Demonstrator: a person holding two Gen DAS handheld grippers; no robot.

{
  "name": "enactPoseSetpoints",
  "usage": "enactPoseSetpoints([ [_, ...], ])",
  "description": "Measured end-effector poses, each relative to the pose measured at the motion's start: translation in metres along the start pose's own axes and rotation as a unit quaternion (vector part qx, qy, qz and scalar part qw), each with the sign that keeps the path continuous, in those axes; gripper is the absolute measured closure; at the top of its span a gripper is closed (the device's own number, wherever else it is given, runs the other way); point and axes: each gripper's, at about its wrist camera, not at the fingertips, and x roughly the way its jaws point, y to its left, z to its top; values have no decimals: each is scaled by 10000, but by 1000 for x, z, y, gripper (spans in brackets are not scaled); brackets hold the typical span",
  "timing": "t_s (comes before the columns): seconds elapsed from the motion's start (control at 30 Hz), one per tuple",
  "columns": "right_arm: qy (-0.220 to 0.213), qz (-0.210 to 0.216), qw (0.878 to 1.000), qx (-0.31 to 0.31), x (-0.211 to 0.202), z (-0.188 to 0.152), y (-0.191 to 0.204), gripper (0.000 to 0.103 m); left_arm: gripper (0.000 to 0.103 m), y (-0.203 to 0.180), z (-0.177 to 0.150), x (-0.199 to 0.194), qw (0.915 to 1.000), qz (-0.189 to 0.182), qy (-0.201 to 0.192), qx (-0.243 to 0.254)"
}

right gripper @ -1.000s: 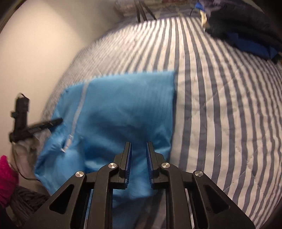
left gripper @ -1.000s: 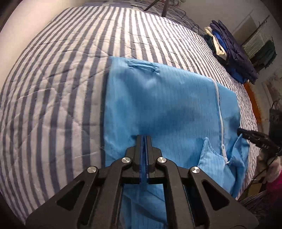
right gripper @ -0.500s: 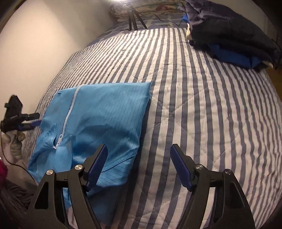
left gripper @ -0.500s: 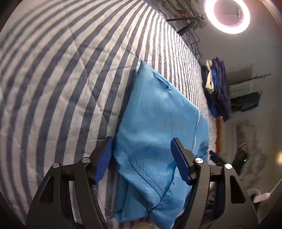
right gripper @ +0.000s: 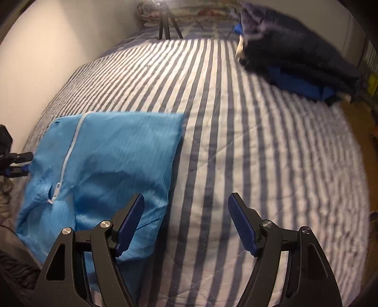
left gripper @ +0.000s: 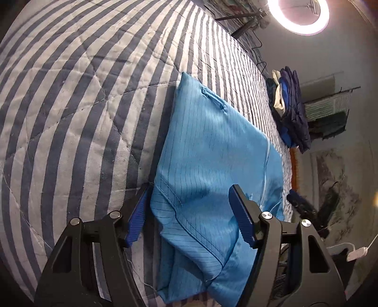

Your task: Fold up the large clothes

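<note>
Lying folded into a rough rectangle on the striped quilt (left gripper: 70,99), the blue garment (left gripper: 212,151) sits near the bed's near edge, with its white zipper (right gripper: 68,158) running along the side away from the right gripper. The left gripper (left gripper: 189,212) hangs above the garment's near end with its jaws spread wide; the cloth lies below and between the two blue pads, and neither pad presses on it. The right gripper (right gripper: 186,219) also stands wide apart, holding nothing: its left pad is over the garment's near corner, its right pad over bare quilt beside the fold. Far ahead of the right gripper, at the bed's far side, lies a pile of dark clothes (right gripper: 293,59). Beyond the left gripper, high on its right, a ring light (left gripper: 298,16) glows above the bed's far end.
</note>
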Motion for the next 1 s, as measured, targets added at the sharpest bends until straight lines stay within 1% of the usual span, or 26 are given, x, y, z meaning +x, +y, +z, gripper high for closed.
enactPoseSetpoints([
  [0.07, -53, -35, 9999, -86, -3, 0, 5, 30, 35, -1, 1, 2, 10000, -18, 12, -32],
  [0.17, 84, 187, 9998, -46, 0, 0, 4, 30, 35, 1, 4, 3, 9997, -154, 21, -206],
  [0.23, 300, 439, 9985, 138, 6, -2, -4, 29, 35, 6, 7, 4, 9990, -288, 17, -354],
  [0.3, 533, 827, 9942, 439, 15, -7, -15, 29, 35, 10, 9, 5, 9979, -423, 40, -488],
  [0.33, 680, 1124, 9891, 669, 21, -9, -23, 29, 35, 12, 10, 6, 9978, -427, 46, -509],
  [0.37, 736, 1247, 9861, 818, 25, -10, -28, 29, 35, 11, 11, 6, 9982, -326, 23, -503],
  [0.4, 742, 1273, 9849, 911, 26, -11, -31, 29, 35, 7, 12, 5, 9991, -153, -21, -397],
  [0.47, 644, 1266, 9853, 949, 26, -9, -36, 29, 35, -12, 12, 5, 9998, 133, -58, 136],
  [0.5, 633, 1339, 9843, 963, 26, -9, -37, 29, 35, -18, 11, 8, 9995, 130, -4, 277],
  [0.53, 633, 1463, 9820, 1015, 26, -9, -38, 29, 35, -19, 11, 10, 9995, 80, 45, 286],
  [0.63, 785, 1854, 9725, 1170, 36, -9, -41, 29, 35, -14, 11, 19, 9997, 31, 190, 126],
  [0.7, 846, 2052, 9675, 1214, 42, -11, -44, 27, 35, -5, 12, 20, 9995, -171, 257, -51],
  [0.77, 817, 2225, 9633, 1262, 41, -11, -47, 27, 36, 6, 15, 20, 9976, -504, 353, -314],
  [0.8, 789, 2414, 9573, 1381, 42, -12, -50, 27, 39, 13, 17, 20, 9959, -657, 388, -480],
  [0.83, 770, 2670, 9481, 1546, 44, -15, -55, 27, 41, 17, 18, 21, 9947, -741, 414, -573],
  [0.87, 797, 2871, 9399, 1669, 48, -15, -60, 28, 47, 21, 19, 23, 9937, -794, 453, -650],
  [0.9, 830, 3009, 9337, 1754, 52, -16, -61, 28, 51, 22, 19, 25, 9936, -793, 465, -654],
  [0.93, 828, 3081, 9314, 1752, 57, -15, -62, 28, 51, 22, 20, 27, 9936, -808, 478, -628],
  [1.0, 753, 3149, 9313, 1670, 61, -11, -60, 28, 51, 20, 23, 32, 9934, -845, 468, -616],
])
